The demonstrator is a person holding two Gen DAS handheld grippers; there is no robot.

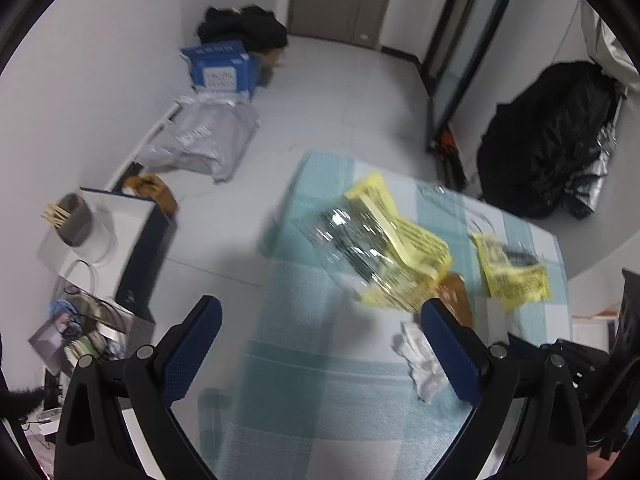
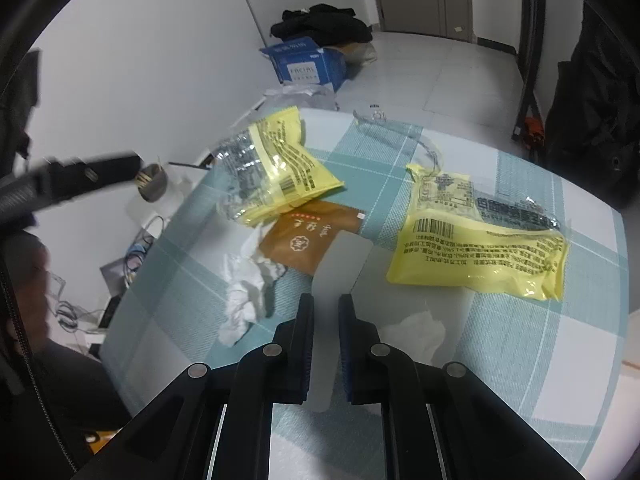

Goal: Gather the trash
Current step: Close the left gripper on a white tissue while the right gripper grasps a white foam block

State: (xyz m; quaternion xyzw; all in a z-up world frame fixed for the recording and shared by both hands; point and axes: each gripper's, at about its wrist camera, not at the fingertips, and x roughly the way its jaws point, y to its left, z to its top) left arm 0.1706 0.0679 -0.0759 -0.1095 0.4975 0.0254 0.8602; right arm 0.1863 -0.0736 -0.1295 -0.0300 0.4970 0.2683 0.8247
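Dim, motion-blurred, fisheye-warped edges

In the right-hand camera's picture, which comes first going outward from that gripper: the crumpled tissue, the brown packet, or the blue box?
1. Crumpled tissue: left of the right gripper, on the table.
2. Brown packet: just ahead, mid-table; close to the tissue's distance.
3. Blue box: far off on the floor by the wall.

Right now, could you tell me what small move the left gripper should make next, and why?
Probably ease the left gripper sideways over the crumpled tissue and lower it: its jaws are open above the tablecloth, and the tissue lies beside one finger, not centred between them.
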